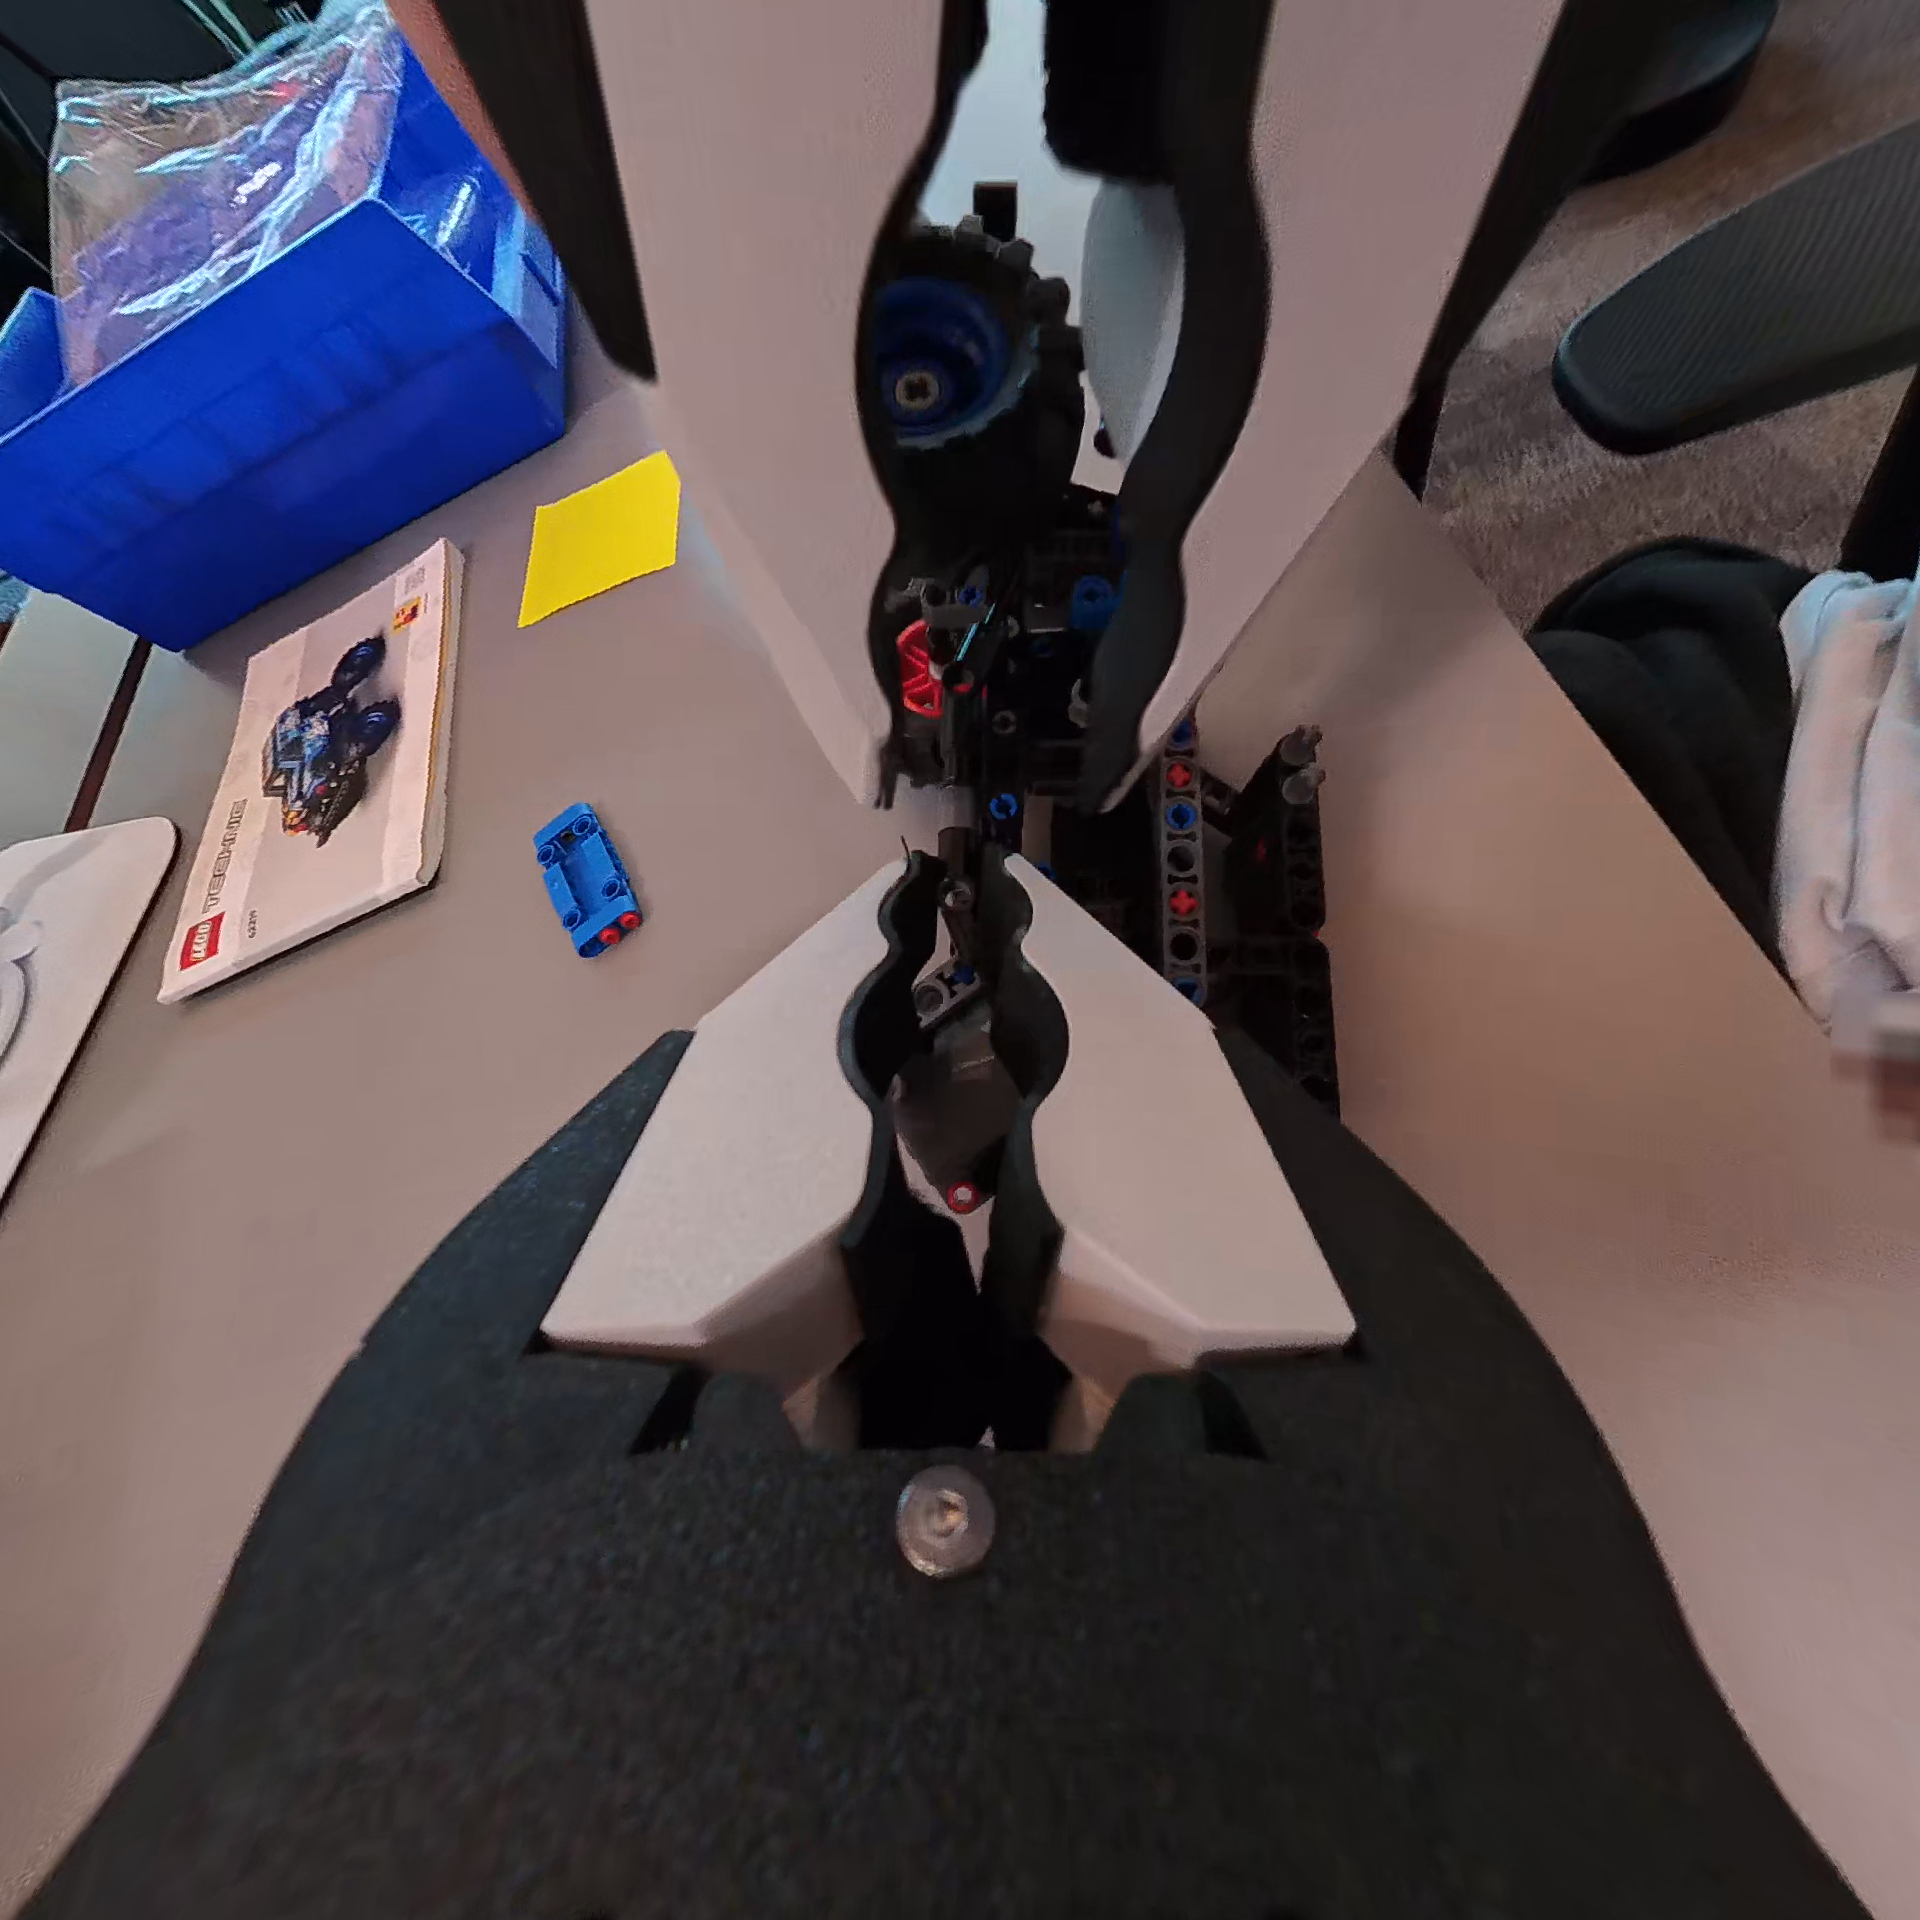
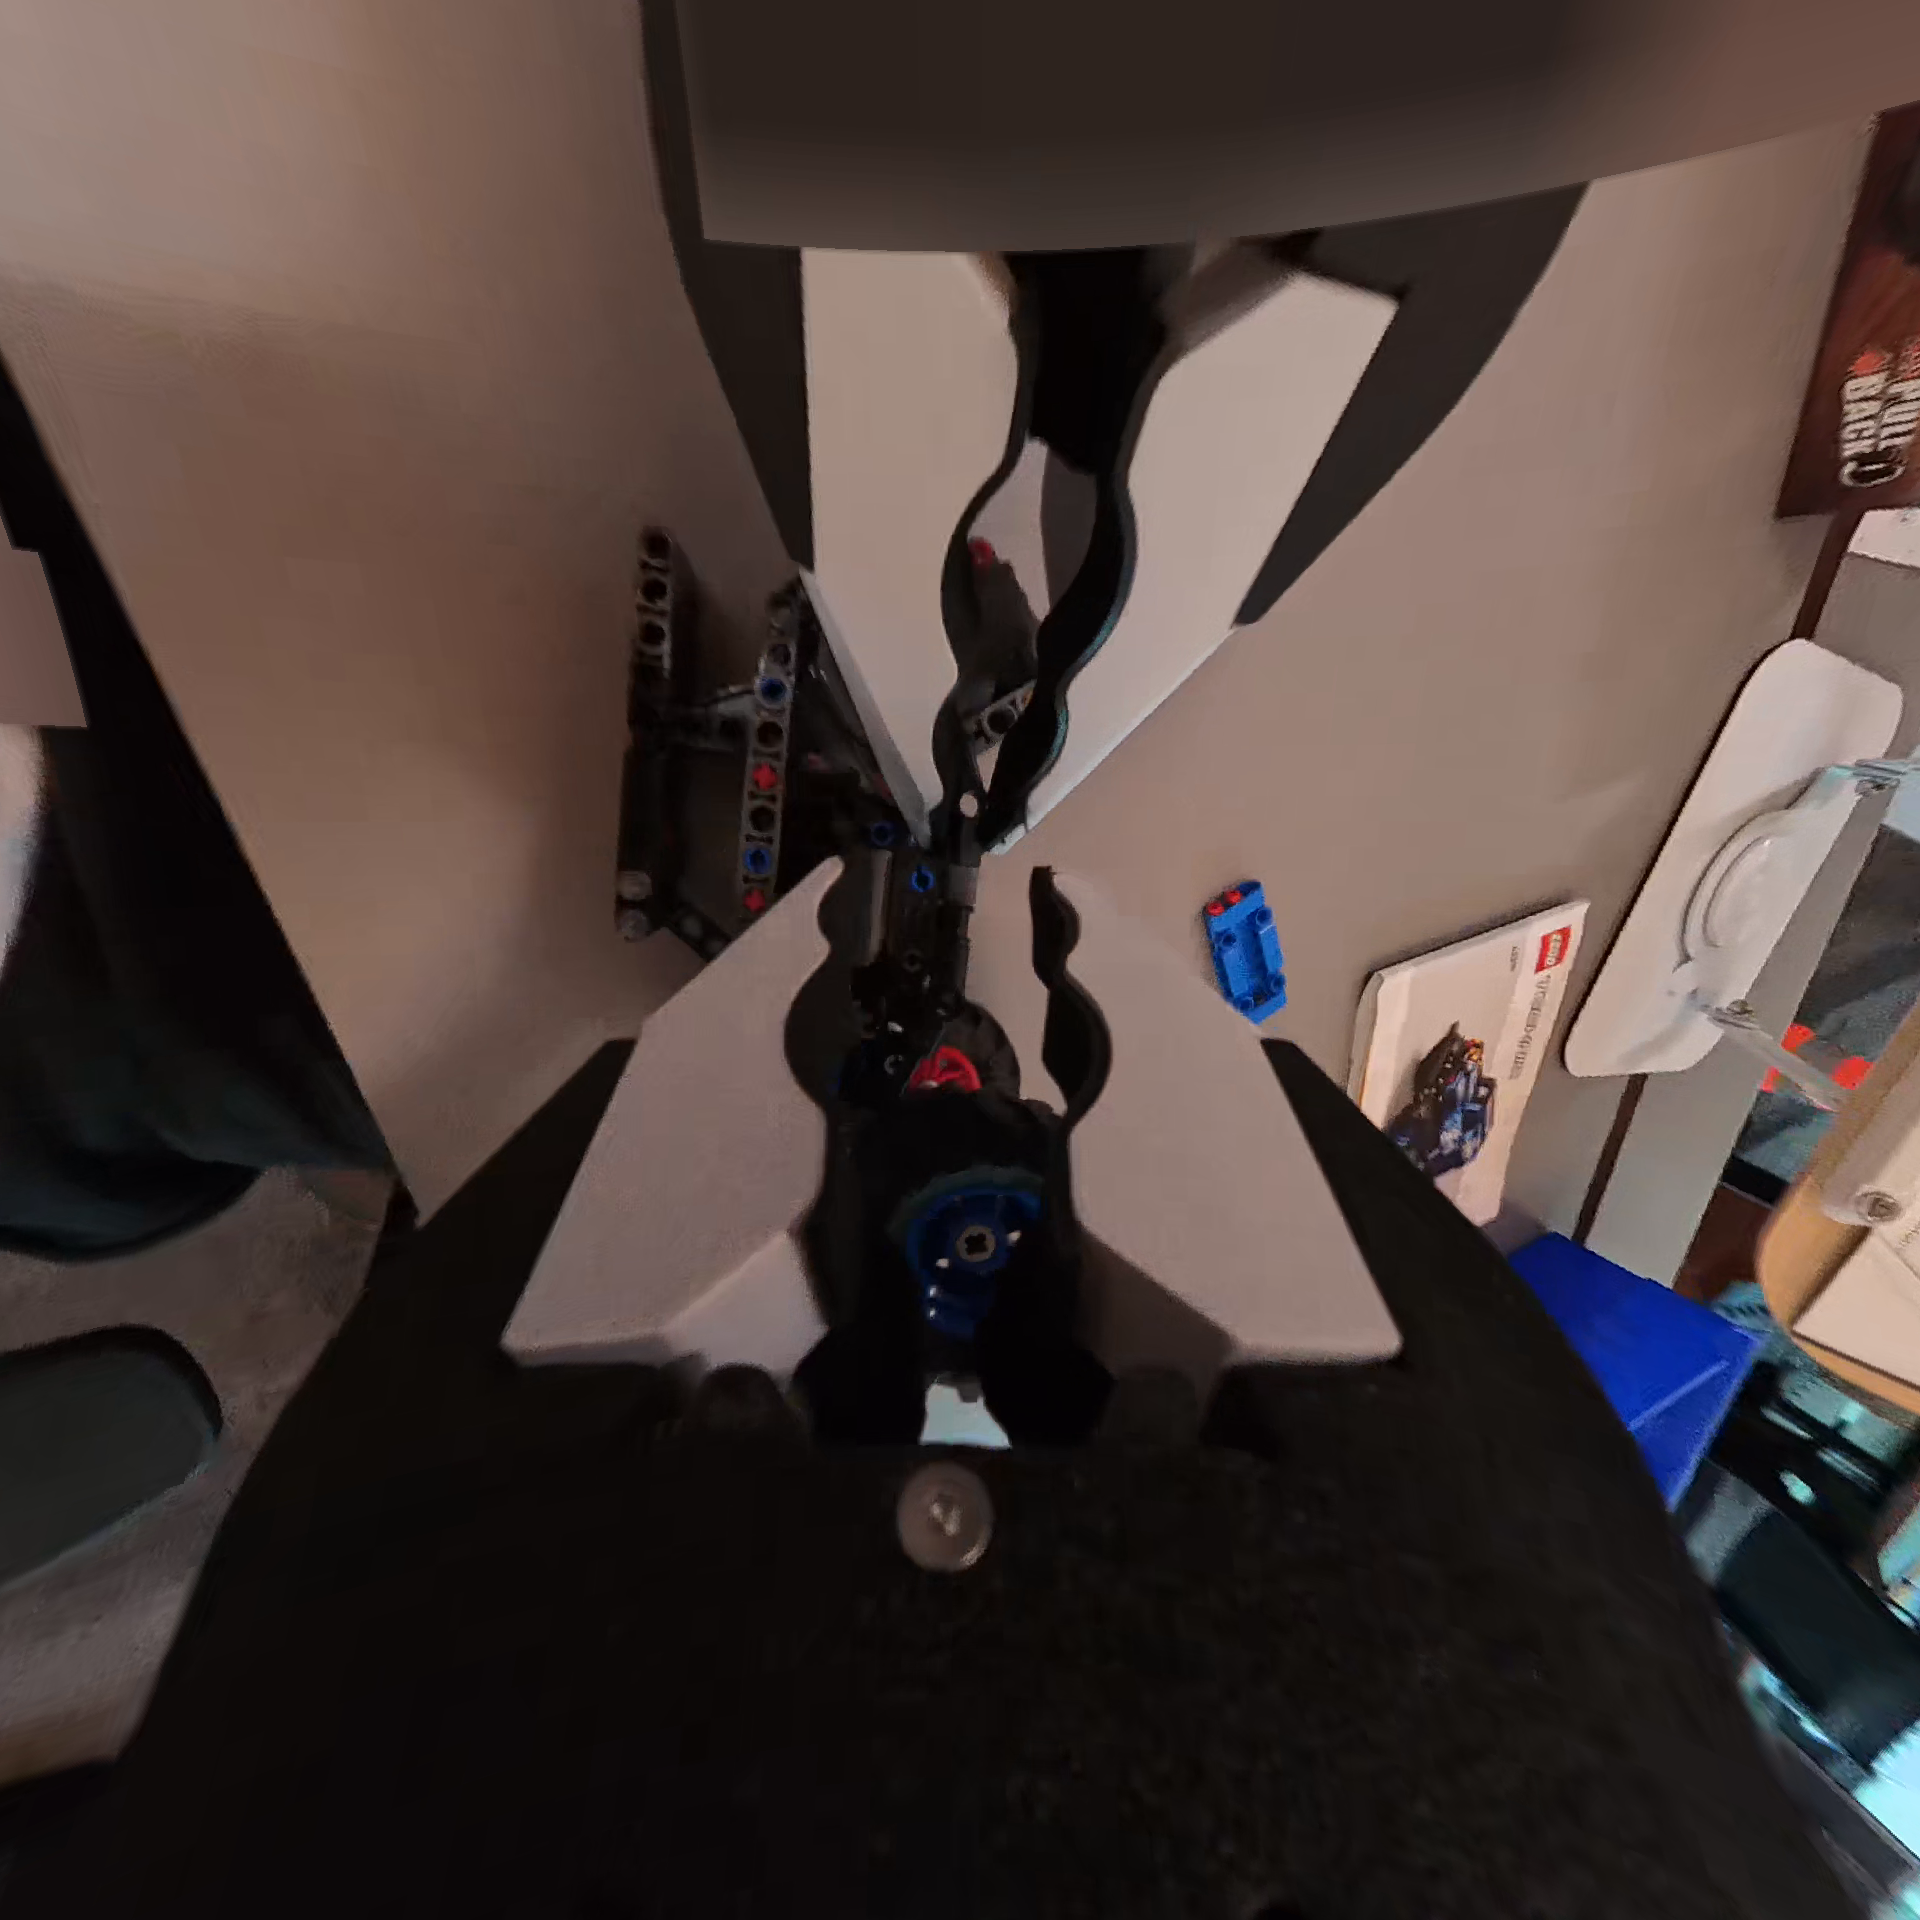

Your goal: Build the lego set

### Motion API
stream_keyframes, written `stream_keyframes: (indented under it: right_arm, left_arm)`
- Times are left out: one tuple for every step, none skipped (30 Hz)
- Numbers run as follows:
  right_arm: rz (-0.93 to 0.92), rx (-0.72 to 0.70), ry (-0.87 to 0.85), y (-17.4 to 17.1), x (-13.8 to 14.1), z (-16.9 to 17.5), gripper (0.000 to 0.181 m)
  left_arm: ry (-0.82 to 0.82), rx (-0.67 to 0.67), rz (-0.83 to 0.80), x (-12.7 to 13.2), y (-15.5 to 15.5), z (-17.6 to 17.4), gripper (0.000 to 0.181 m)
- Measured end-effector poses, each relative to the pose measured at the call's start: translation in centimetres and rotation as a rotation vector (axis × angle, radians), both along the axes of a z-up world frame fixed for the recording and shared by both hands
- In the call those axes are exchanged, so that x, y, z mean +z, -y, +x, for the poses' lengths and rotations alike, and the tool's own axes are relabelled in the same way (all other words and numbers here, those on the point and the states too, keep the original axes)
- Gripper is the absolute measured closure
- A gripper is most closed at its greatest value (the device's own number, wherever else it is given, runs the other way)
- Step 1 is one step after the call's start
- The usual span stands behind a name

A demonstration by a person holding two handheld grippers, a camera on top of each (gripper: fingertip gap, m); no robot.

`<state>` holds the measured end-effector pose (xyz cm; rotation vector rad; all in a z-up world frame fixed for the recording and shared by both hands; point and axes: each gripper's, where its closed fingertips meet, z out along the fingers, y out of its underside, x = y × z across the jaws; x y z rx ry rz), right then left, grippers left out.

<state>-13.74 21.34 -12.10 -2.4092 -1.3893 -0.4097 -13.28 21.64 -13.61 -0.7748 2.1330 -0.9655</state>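
Matt grey tabletop (image 1: 312, 1195), smooth. Glossy plastic on blue brick piece (image 1: 587, 879) and blue bin (image 1: 291, 416); crinkled clear plastic bag (image 1: 208, 177) inside. Paper booklet (image 1: 322, 769), slightly glossy. Left gripper (image 1: 956, 883) with smooth matt white fingers (image 1: 748, 1164), rough black grainy body, one shiny metal screw (image 1: 943, 1519).

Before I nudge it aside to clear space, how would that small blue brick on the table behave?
The small blue brick looks like stiff plastic, probably light. It lies flat on the smooth table, so it would likely slide, not roll.
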Motion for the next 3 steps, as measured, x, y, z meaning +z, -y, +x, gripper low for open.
stream_keyframes:
  right_arm:
    - [-0.019, 0.003, 0.018, 0.06, -0.35, 0.21, 0.153]
    - [-0.037, 0.006, 0.027, 0.19, -0.66, 0.33, 0.155]
    - [-0.045, 0.012, 0.041, 0.24, -0.91, 0.47, 0.154]
  left_arm:
    - [0.012, 0.003, -0.014, 0.0, 0.09, -0.04, 0.174]
    - [0.021, -0.002, -0.028, -0.04, 0.24, -0.15, 0.174]
    - [0.027, -0.015, -0.044, -0.08, 0.47, -0.31, 0.174]
